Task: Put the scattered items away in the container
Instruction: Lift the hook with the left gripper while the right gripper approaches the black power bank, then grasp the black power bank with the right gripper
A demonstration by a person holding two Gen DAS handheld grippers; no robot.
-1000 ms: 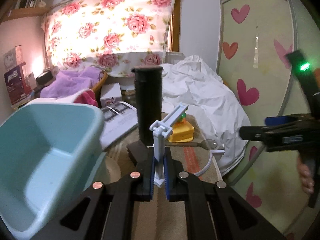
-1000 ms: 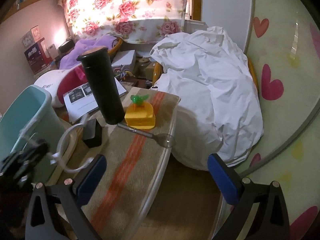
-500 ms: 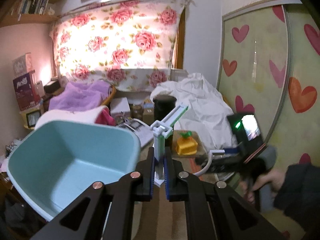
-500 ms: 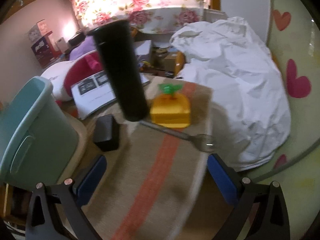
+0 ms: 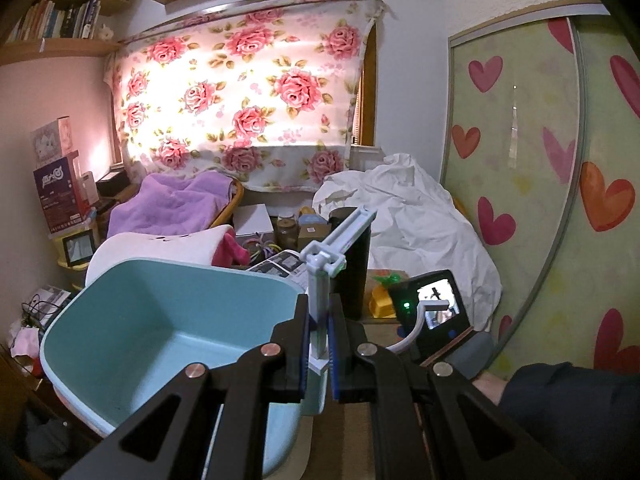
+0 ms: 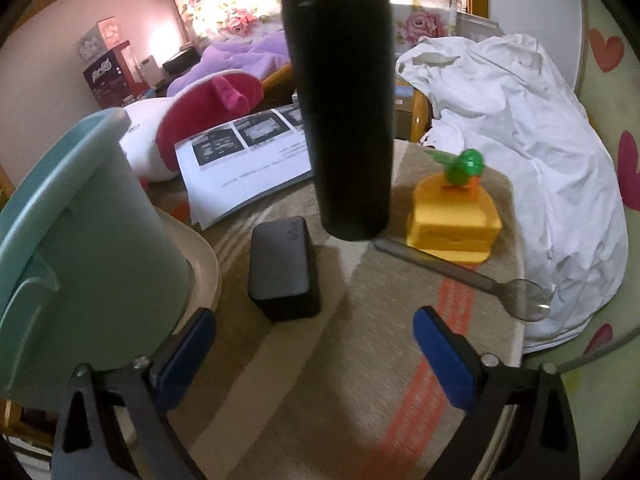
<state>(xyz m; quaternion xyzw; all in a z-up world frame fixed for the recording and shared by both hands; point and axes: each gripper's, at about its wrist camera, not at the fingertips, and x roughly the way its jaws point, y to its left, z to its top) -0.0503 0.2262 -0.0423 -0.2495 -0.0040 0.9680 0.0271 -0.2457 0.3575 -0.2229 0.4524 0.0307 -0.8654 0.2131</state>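
Observation:
My left gripper [image 5: 319,354] is shut on a white plastic stand [image 5: 320,280] with a folding arm, held above the right rim of the light blue bin [image 5: 160,320]. My right gripper [image 6: 312,344] is open and empty, low over the mat. Just ahead of it lie a small black box [image 6: 284,264], a tall black tumbler [image 6: 340,112], a yellow toy with a green top [image 6: 452,216] and a clear spoon [image 6: 480,280]. The bin's outer wall [image 6: 80,232] is at its left.
The items sit on a beige mat with an orange stripe [image 6: 420,380] on a small table. A printed booklet [image 6: 248,160] lies behind the box. White bedding [image 6: 520,140] is heaped at right. My right gripper's body [image 5: 432,312] shows right of the stand.
My left gripper rose and shifted left with the stand, over the bin's rim. My right gripper moved forward and down towards the black box and tumbler.

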